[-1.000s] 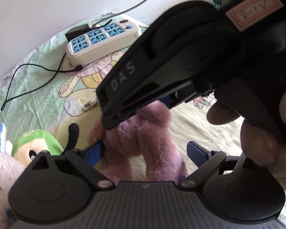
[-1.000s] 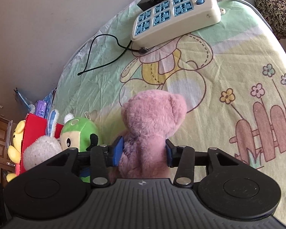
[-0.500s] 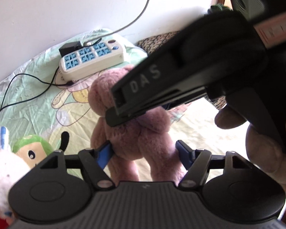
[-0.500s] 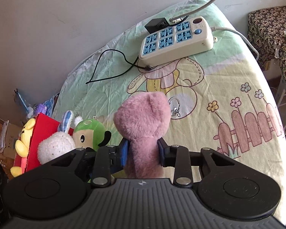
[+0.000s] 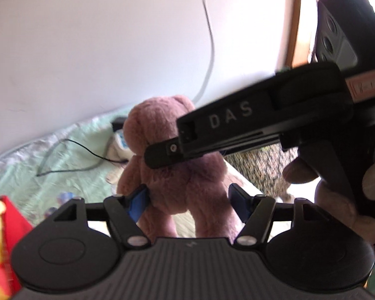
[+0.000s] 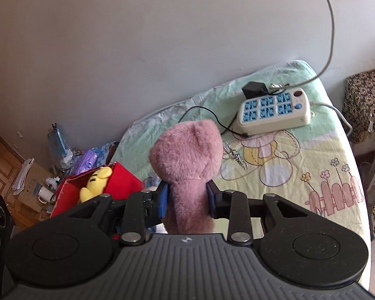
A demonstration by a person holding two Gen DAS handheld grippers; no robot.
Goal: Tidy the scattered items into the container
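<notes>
A pink teddy bear hangs upright above the bed. My right gripper is shut on its body just below the head. In the left wrist view the same bear shows from behind. My left gripper is closing on its hips and legs, and both blue pads touch the fur. The right tool's black body crosses in front of the bear's back. A red box with a yellow plush toy in it stands at the left, below the bear.
On the cartoon-print sheet lie a cream power strip with a black adapter, thin black cable and a metal key clip. A patterned chair stands right of the bed. A hand grips the right tool.
Both grippers rose together and lifted the bear off the sheet. The left jaws narrowed onto it. The green and white plush toys have dropped out of view.
</notes>
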